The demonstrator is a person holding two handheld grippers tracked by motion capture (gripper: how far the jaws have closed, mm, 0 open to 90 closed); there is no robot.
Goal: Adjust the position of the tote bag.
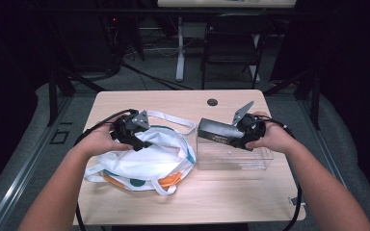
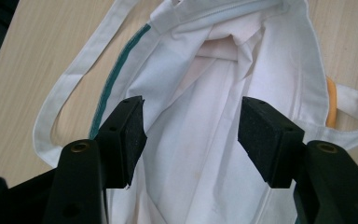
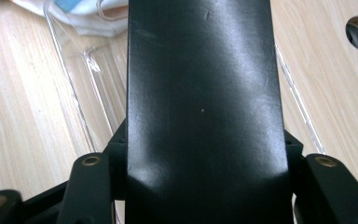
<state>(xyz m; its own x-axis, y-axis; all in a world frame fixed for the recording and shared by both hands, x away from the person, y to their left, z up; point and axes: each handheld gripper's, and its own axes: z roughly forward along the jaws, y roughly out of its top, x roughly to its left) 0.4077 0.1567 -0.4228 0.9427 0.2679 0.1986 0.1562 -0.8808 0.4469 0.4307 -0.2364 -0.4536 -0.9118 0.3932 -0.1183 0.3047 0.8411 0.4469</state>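
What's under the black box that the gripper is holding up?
A clear plastic bin on the wooden table sits below the black box, which the right gripper holds. The box covers part of the bin's inside, so that part stays hidden.

A light wooden desk (image 1: 231, 202) with rounded corners carries the things; a round cable hole (image 1: 212, 102) sits near its far edge; a white cloth bag (image 1: 149, 161) with teal trim lies crumpled on its left half, one strap (image 1: 173, 119) looped flat on the wood; a clear plastic box (image 1: 233, 158) stands on its right half, just beside the bag.
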